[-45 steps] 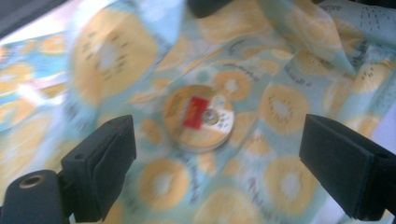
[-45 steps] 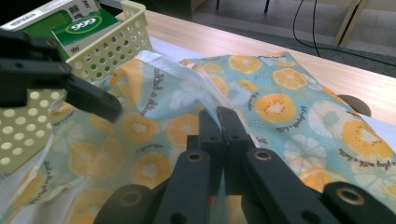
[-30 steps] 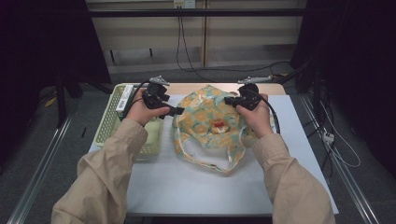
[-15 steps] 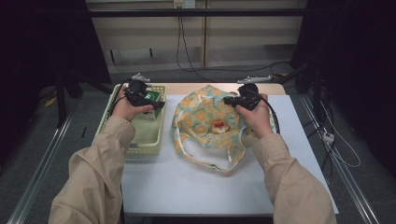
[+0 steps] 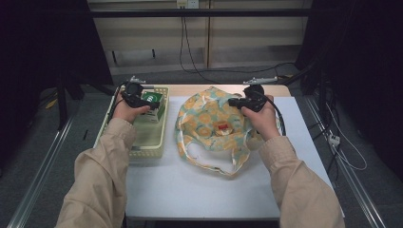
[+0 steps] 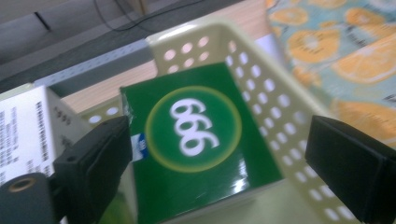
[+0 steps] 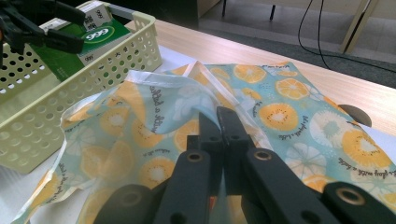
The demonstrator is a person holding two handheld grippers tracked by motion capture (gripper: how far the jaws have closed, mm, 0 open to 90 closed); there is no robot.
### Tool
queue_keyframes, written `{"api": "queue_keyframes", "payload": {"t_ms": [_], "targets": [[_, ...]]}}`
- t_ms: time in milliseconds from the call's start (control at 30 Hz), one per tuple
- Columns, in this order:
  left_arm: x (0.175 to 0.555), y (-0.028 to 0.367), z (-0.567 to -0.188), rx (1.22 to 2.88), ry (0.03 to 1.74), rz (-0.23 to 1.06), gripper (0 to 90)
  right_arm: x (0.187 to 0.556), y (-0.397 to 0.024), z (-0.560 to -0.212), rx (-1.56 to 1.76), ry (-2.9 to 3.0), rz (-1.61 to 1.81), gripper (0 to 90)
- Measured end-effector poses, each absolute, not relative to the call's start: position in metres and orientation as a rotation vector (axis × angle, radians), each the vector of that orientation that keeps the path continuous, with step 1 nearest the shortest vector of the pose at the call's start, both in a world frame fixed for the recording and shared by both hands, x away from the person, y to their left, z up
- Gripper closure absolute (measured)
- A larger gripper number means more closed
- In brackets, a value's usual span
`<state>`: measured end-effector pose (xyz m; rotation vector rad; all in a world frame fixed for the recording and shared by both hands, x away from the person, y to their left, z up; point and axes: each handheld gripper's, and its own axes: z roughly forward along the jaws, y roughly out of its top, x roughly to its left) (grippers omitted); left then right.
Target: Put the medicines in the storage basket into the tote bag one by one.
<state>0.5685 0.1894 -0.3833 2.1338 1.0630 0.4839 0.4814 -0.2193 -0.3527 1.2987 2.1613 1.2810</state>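
A green box (image 6: 196,140) marked 666 lies in a cream perforated basket (image 5: 147,142) at the table's left. My left gripper (image 5: 145,100) hovers over it, open, with the box (image 5: 153,100) between the wide-apart jaws (image 6: 219,168) and neither pad pressing on it. A cloth bag (image 5: 209,118) printed with orange slices lies at the table's middle. My right gripper (image 5: 234,101) is shut on the bag's upper rim and holds that edge raised (image 7: 218,123). The right gripper view also takes in the left gripper (image 7: 46,23) above the green box (image 7: 93,35).
A white printed box (image 6: 23,130) stands beside the green one in the basket (image 6: 280,107). The bag's handles (image 5: 223,164) trail toward the person on the white table (image 5: 190,190). Cables hang behind the table's wooden far edge (image 5: 185,89).
My left gripper has moved left from the bag's edge to above the basket and sunk toward the green box. The right gripper has stayed on the bag.
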Motion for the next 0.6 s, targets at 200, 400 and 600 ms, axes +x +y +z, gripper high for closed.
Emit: {"api": "queue_keyframes", "payload": {"t_ms": [200,400,600], "targets": [[0.572,0.184,-0.394,2.189,1.083,0.513,5.4,0.483,-0.219,-0.355,1.305,2.165,1.277,90.0],[0.575,0.173,-0.397,2.182,1.136,0.574,4.7,0.483,-0.217,-0.355,1.303,2.169,1.278,90.0],[0.576,0.169,-0.398,2.226,1.146,0.652,13.6,0.482,-0.218,-0.354,1.305,2.160,1.278,90.0]]}}
